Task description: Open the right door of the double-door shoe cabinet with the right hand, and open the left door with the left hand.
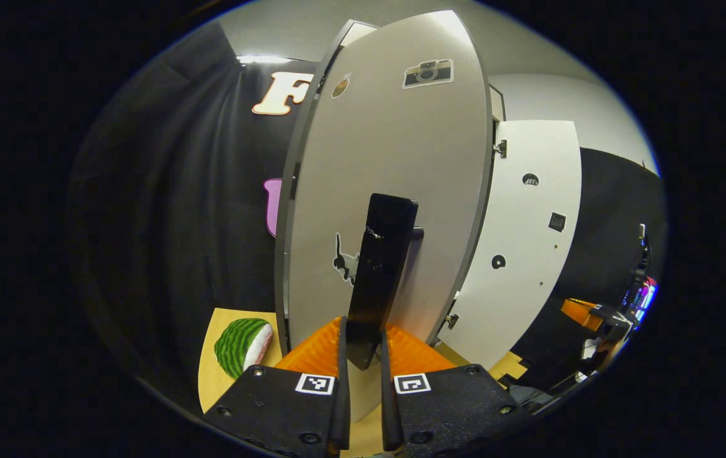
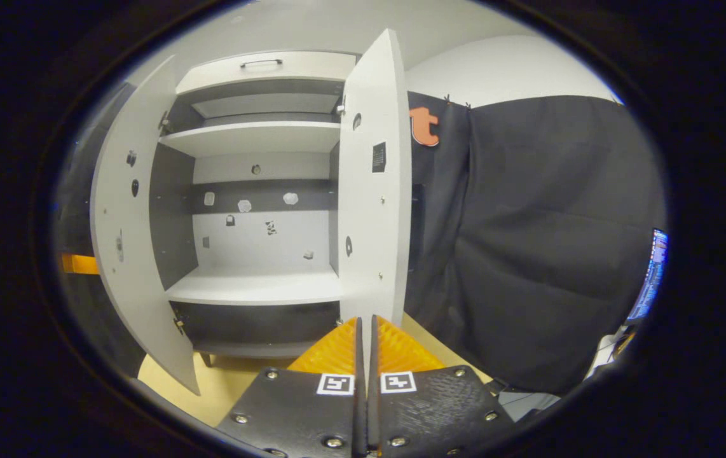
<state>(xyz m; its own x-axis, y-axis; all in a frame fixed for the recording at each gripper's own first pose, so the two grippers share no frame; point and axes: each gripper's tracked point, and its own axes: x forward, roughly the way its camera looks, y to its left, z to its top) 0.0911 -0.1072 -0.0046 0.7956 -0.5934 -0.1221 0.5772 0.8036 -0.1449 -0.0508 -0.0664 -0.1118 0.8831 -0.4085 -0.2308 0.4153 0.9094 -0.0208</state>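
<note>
Nearest, the left hand-held gripper (image 1: 363, 356) is clenched on the dark handle (image 1: 381, 273) of the left door (image 1: 388, 159), which stands swung wide. The right hand-held gripper (image 2: 365, 356) is closed on nothing, just short of the open right door (image 2: 372, 191). Farther back, the cabinet shelves (image 2: 255, 286) lie exposed; seemingly only letting go remains.

light: overhead source is washing out the top of the left door (image 1: 388, 159), strip glare showing top left in left gripper view | exposure: cabinet interior (image 2: 255, 210) is reading evenly lit, cloth wall (image 2: 547, 242) staying dim | distortion: fisheye is bowing door edges hard | focus: centre sharp, rims softening
</note>
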